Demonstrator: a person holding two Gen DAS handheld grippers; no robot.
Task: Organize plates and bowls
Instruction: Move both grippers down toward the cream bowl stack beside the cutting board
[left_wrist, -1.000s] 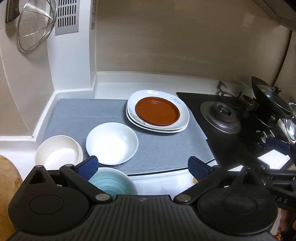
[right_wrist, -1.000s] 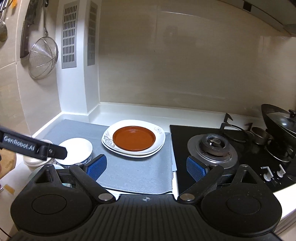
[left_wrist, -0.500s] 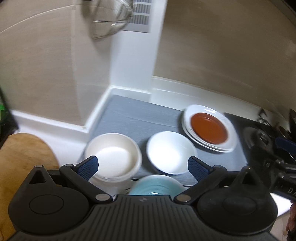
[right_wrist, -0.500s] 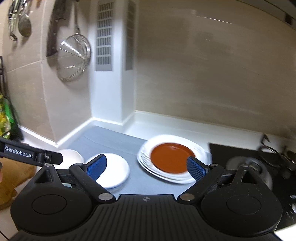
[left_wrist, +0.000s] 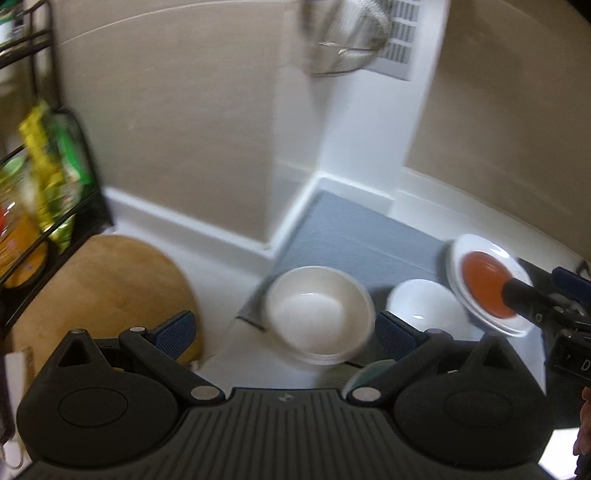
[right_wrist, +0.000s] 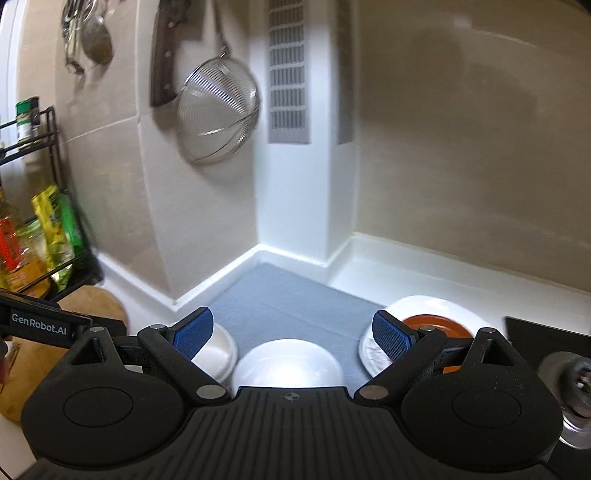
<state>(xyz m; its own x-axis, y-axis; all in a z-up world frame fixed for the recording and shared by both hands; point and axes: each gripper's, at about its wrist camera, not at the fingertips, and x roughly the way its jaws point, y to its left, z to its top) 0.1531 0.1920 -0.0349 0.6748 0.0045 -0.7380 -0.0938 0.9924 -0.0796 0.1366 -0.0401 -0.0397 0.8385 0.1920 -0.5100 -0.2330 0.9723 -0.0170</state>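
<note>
A cream bowl (left_wrist: 319, 314) sits at the grey mat's (left_wrist: 351, 236) front left corner, with a white bowl (left_wrist: 424, 308) to its right. Behind those, a red-brown plate (left_wrist: 484, 286) lies on stacked white plates (left_wrist: 480, 243). A sliver of a teal bowl (left_wrist: 369, 371) shows at the counter's front edge. My left gripper (left_wrist: 284, 334) hovers open above the cream bowl, holding nothing. My right gripper (right_wrist: 293, 334) is open over the white bowl (right_wrist: 288, 363), with the cream bowl (right_wrist: 218, 350) to its left and the red-brown plate (right_wrist: 439, 325) to its right.
A round wooden board (left_wrist: 103, 295) lies on the white counter at the left, beside a black wire rack (right_wrist: 40, 206) of bottles and packets. A wire strainer (right_wrist: 218, 114), a cleaver and ladles hang on the wall. The black stove (right_wrist: 546, 339) borders the mat on the right.
Both grippers have swung left: the stove has slid out of the views, the rack and wooden board have come in. The dishes have not moved. Both grippers stay open.
</note>
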